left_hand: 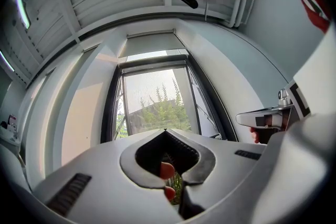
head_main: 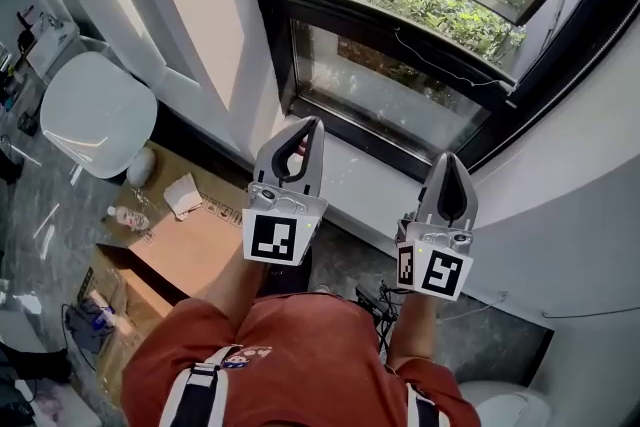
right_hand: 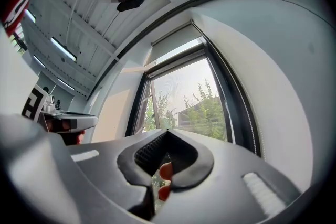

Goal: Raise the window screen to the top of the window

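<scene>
You hold both grippers up side by side facing the window (head_main: pixel 283 45), the left gripper (head_main: pixel 311 125) before its left half and the right gripper (head_main: pixel 447 160) before its right half. Each stops short of the dark frame and touches nothing. Both pairs of jaws are pressed together with nothing pinched; only your own fingertips (left_hand: pixel 167 169) show through the opening behind them. I read this as an approach: closed tips would serve as blunt pushers, and two held level would lift a rail evenly. The window screen (head_main: pixel 385 95) is, as best I can judge, the hazy grey panel in the lower part of the window, under the swung-out sash. Its mesh and any pull bar are too faint to confirm, and it seems not yet raised. A pale panel (left_hand: pixel 152 43) sits across the top of the window. Below the window runs a white ledge (head_main: pixel 370 190), then a grey floor (head_main: pixel 480 340) with cables (head_main: pixel 375 300) near the wall. Down to the left of the window lie a cardboard box (head_main: pixel 190 250) and a white round seat (head_main: pixel 100 110).
</scene>
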